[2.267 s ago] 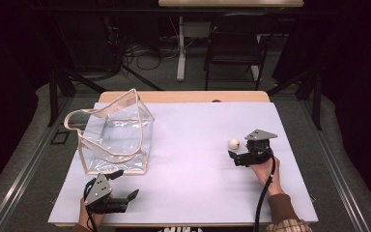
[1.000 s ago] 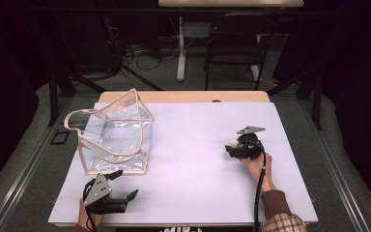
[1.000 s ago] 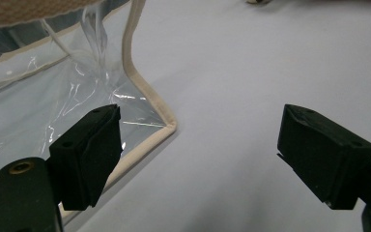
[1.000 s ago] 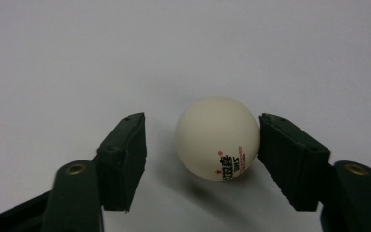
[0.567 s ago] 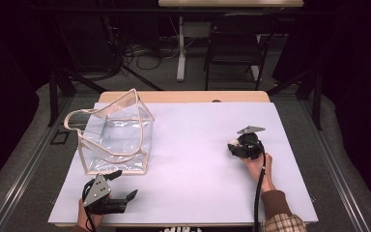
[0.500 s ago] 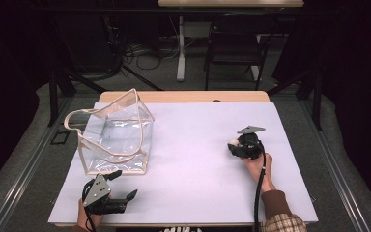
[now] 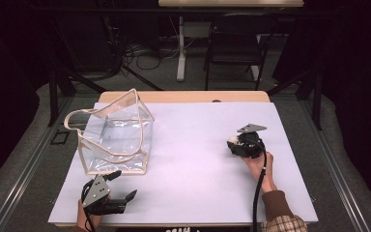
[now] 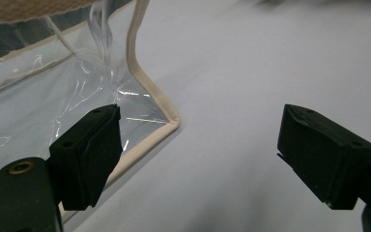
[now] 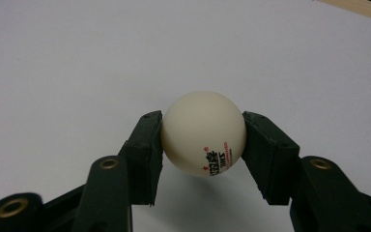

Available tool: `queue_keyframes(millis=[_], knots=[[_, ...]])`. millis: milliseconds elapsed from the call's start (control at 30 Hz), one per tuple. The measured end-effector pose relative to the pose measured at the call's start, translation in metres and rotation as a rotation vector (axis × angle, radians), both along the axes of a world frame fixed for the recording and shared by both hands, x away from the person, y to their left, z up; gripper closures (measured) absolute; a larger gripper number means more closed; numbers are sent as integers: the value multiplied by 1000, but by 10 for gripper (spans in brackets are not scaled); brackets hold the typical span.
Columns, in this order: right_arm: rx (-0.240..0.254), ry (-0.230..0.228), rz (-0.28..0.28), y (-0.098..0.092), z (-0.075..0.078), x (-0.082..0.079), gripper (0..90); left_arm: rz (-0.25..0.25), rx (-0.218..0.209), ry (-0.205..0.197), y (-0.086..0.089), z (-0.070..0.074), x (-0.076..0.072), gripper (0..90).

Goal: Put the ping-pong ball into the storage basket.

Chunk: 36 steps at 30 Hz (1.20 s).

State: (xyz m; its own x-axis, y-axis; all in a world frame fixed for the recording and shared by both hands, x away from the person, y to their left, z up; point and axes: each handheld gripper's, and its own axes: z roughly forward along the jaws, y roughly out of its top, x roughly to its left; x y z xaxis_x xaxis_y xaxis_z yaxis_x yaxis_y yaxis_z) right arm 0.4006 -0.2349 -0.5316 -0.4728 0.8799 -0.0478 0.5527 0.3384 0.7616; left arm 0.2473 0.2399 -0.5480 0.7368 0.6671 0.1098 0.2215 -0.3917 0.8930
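Right gripper (image 9: 203,140) fingers (image 9: 145,154) pinching ping-pong ball (image 9: 203,133) | clear bag (image 7: 113,137) lying far across, nearer left gripper (image 8: 198,154), gaping empty

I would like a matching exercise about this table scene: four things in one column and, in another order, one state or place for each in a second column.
Things:
1. small white table-tennis ball
2. clear plastic bag with beige trim
3. left gripper
4. right gripper

States or places:
A. jaws wide apart, nothing between them
B. stands open on the left part of the table
C. pinched between two black jaws
D. closed on a round thing

Pairs: 1-C, 2-B, 3-A, 4-D
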Motion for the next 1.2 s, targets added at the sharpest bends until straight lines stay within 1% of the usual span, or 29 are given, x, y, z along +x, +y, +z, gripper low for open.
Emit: queue_keyframes(millis=[267, 600, 867, 1033, 1200], knots=[[0, -16, 3, -1, 10, -4, 505, -2, 6, -1, -1, 0, 0, 160], [-6, -32, 4, -1, 21, -8, 506, -6, 2, -3, 0, 0, 0, 160], [-18, -48, 11, 1, 31, -13, 506, -7, 1, -3, 0, 0, 0, 160], [-11, -45, 8, 1, 36, -15, 506, -5, 5, -4, -1, 0, 0, 160], [-8, -58, 11, -1, 43, -17, 506, -6, 6, -1, -1, -1, 0, 160]])
